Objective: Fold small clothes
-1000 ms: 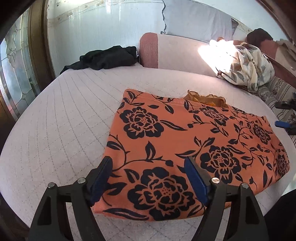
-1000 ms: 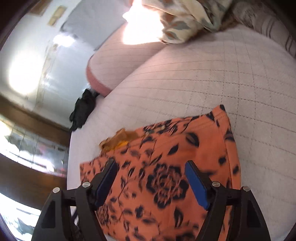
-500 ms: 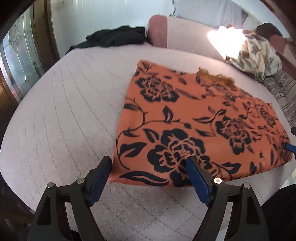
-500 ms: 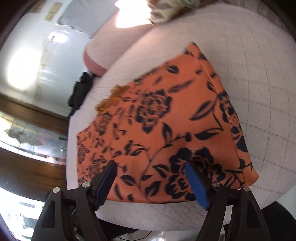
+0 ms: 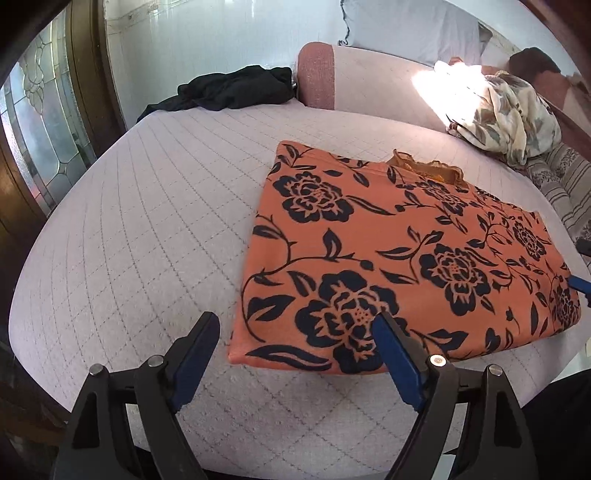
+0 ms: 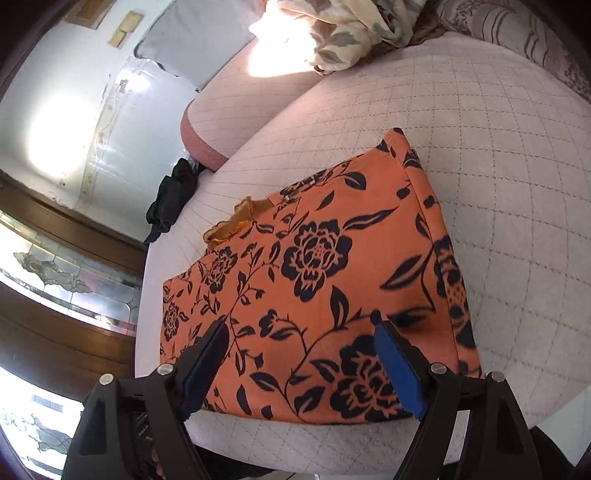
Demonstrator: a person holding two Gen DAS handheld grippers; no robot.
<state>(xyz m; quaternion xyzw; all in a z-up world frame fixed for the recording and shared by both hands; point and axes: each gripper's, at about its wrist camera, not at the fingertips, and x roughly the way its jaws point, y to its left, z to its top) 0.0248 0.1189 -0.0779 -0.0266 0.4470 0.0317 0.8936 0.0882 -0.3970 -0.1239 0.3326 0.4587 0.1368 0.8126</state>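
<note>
Both grippers backed off | left gripper [image 5: 295, 330] | right gripper [image 6: 299, 330] | folded garment [image 5: 399, 254] lies free

No readable text, labels, brands or numbers in either wrist view. Checked the orange cloth with black flower print [image 5: 399, 254], the quilted pale mattress [image 5: 147, 236] and the two small framed plaques on the white wall [image 6: 110, 22] in the right view: the plaques are too blurred and small to tell whether they carry writing. Nothing printed on the gripper bodies either.
</note>
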